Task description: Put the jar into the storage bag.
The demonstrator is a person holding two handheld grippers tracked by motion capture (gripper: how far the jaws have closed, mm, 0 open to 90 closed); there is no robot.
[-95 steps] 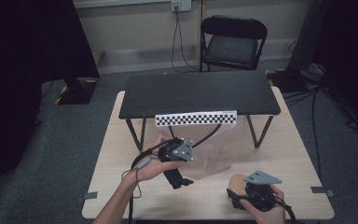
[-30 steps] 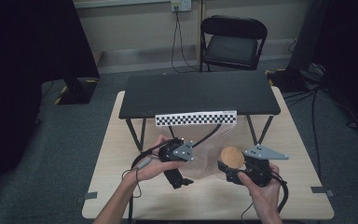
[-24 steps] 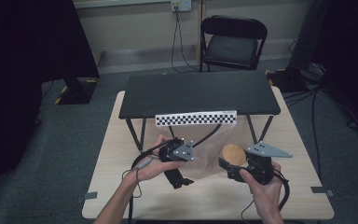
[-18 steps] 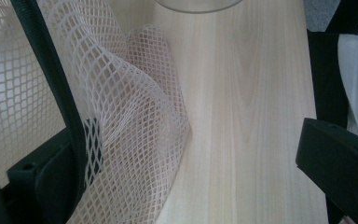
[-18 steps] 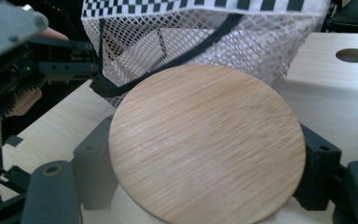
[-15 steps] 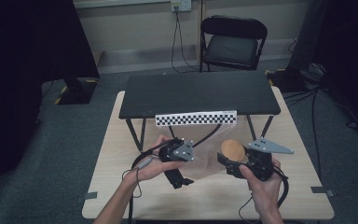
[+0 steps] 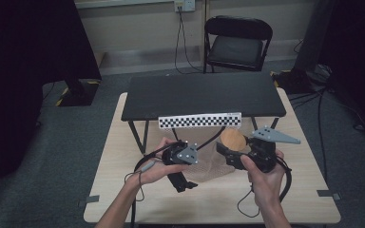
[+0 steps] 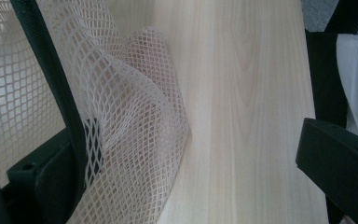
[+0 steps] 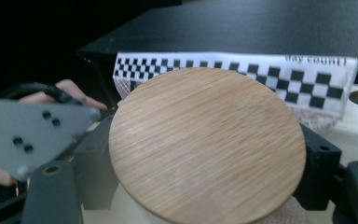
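Clamping a wooden disc (image 9: 207, 144), right gripper (image 7: 229, 153) above mesh bag (image 8: 135, 121).

Wooden lid (image 9: 207, 144) hides right jaws' tips (body below cut off).

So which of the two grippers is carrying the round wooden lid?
The right gripper: its jaws are shut on the round wooden lid. The left gripper grips the white mesh bag instead.

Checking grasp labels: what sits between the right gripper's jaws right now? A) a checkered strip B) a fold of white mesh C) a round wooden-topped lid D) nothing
C: in the right gripper view the round wooden disc sits clamped between the right gripper jaws, and the high view shows it held up beside the mesh bag.
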